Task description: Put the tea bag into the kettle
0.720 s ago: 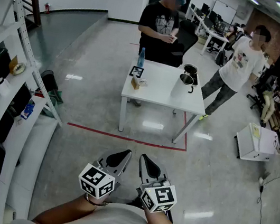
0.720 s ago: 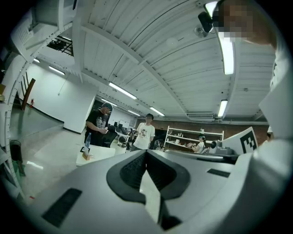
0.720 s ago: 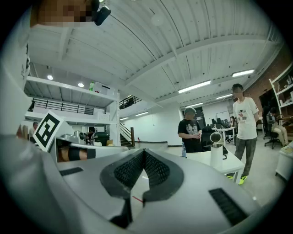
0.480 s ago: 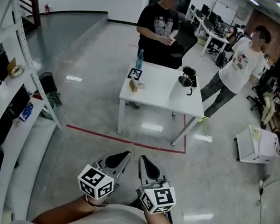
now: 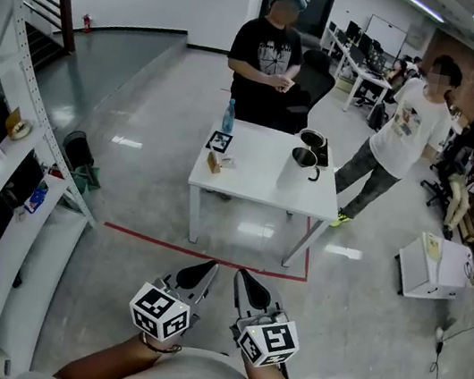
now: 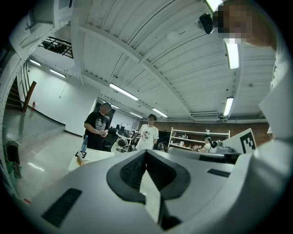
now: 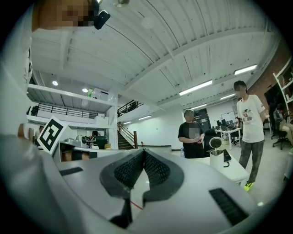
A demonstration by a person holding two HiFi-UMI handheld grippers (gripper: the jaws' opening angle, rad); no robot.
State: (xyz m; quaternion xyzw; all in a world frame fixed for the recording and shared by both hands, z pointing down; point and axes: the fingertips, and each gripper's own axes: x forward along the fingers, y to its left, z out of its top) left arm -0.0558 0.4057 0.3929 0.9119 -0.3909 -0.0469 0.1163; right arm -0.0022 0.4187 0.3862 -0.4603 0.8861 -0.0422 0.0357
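Kettle (image 5: 293, 172) on white table (image 5: 253, 176), glossy grey floor (image 5: 141, 194), red tape line (image 5: 207, 253)

We stand nearer the white table (image 5: 253, 176). It sits lower in head view now. The kettle (image 5: 297, 169) drops down-left with it.

floor (image 5: 159, 116) glossy grey, reflective. table (image 5: 247, 181) smooth matt white top. kettle (image 5: 292, 172) white body, shiny metal-look rim. left gripper (image 5: 204, 266) and right gripper (image 5: 244, 275): matt grey plastic, black ribbed pads (image 6: 132, 170).

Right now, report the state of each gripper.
Left gripper: closed, holding nothing.
Right gripper: closed, holding nothing.
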